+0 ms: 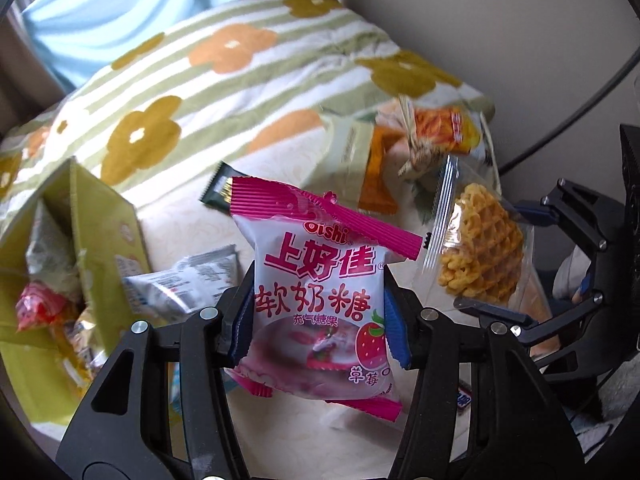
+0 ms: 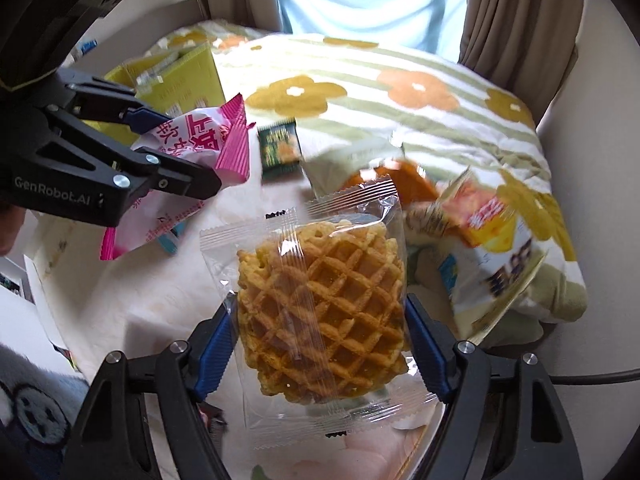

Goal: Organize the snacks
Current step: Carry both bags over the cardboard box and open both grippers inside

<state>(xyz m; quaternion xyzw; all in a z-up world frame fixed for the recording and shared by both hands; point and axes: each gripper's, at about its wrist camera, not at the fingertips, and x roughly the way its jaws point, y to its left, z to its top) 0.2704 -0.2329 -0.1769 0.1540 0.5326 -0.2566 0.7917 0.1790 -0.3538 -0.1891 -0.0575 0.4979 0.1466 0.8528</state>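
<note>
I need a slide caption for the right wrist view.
Right gripper holds a clear-wrapped waffle snack; left gripper holds a pink candy bag.

My candy bag (image 1: 320, 280) is pink and white with a red strawberry. My waffle snack (image 2: 320, 316) is golden with criss-cross lines. The blanket (image 1: 224, 92) has green stripes and orange flowers.

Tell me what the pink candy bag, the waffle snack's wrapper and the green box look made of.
Pink candy bag: glossy printed plastic film, crimped pink seals.
Waffle snack's wrapper: clear, shiny plastic film; the lattice biscuit shows through, and the ends are zigzag-cut.
Green box: probably matte printed cardboard, with stiff flat walls and folded flaps.
</note>
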